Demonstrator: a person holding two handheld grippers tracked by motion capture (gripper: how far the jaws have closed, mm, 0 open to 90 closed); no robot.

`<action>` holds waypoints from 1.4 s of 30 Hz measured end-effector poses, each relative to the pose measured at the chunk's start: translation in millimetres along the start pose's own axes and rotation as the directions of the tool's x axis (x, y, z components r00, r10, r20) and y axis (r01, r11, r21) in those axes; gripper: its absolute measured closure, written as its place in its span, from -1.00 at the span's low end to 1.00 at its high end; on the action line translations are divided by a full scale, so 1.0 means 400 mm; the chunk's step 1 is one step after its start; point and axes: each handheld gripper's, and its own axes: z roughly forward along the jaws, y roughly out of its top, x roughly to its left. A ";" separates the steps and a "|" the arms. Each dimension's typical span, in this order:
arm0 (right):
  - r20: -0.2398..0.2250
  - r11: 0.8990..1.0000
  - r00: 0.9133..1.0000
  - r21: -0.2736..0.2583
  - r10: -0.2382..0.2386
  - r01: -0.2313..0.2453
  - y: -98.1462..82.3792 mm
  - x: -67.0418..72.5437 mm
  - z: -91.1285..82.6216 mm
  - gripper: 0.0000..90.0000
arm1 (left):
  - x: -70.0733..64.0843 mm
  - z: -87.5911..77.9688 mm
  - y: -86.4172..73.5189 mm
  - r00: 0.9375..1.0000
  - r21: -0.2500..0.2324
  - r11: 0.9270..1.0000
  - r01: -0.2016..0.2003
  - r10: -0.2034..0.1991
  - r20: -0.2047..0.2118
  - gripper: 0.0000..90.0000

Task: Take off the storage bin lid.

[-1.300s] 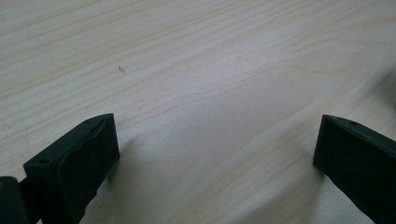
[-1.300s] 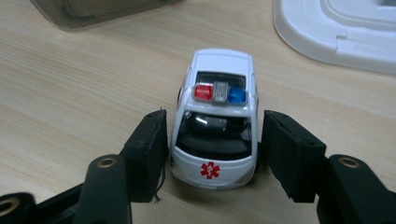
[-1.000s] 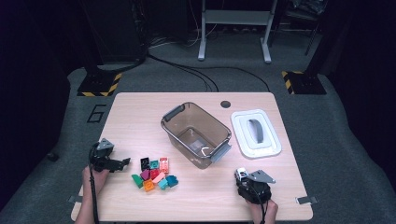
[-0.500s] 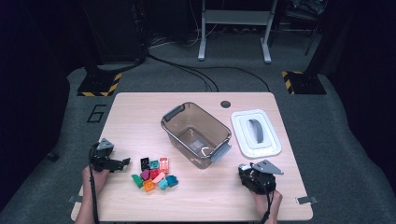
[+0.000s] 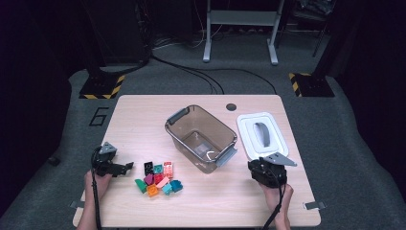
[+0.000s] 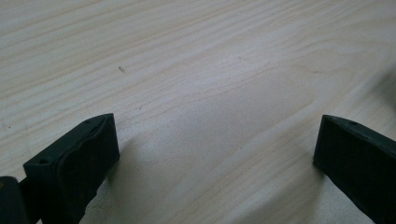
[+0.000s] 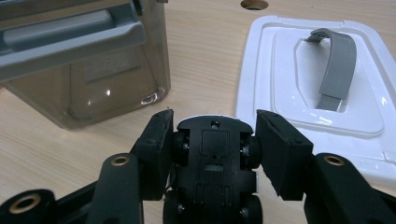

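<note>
One small toy car [image 7: 212, 170] sits clamped between the fingers of the right gripper [image 7: 212, 140], underside facing the camera: a black chassis with four dark wheels and a pale edge of bodywork showing at its far end. In the high view that gripper [image 5: 268, 171] is at the near right of the counter [image 5: 143, 110], just in front of a white lid [image 5: 262, 135] with a grey handle, which lies flat and off its box. The pickup looks done; the car is not yet inside anything, so placing it appears to be what is left. At the near left, the left gripper [image 5: 112, 165] has its fingers [image 6: 74, 163] spread wide over bare wood, holding nothing. Just beside it lies a cluster of coloured blocks [image 5: 158, 178]. Farther back, mid-counter, stands a smoky translucent bin [image 5: 201, 138], open and seemingly empty.
</note>
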 end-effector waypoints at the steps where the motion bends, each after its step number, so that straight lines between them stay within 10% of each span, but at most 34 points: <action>1: 0.000 1.000 1.000 0.000 0.003 -0.003 0.004 -0.003 0.001 0.07 | 0.000 0.000 0.000 1.000 0.000 1.000 0.000 0.000 0.000 -1.00; 42: -0.006 0.998 0.998 0.011 -0.061 0.061 0.246 -0.042 0.066 0.07 | 0.000 0.000 0.000 1.000 0.000 1.000 0.000 0.000 0.000 -1.00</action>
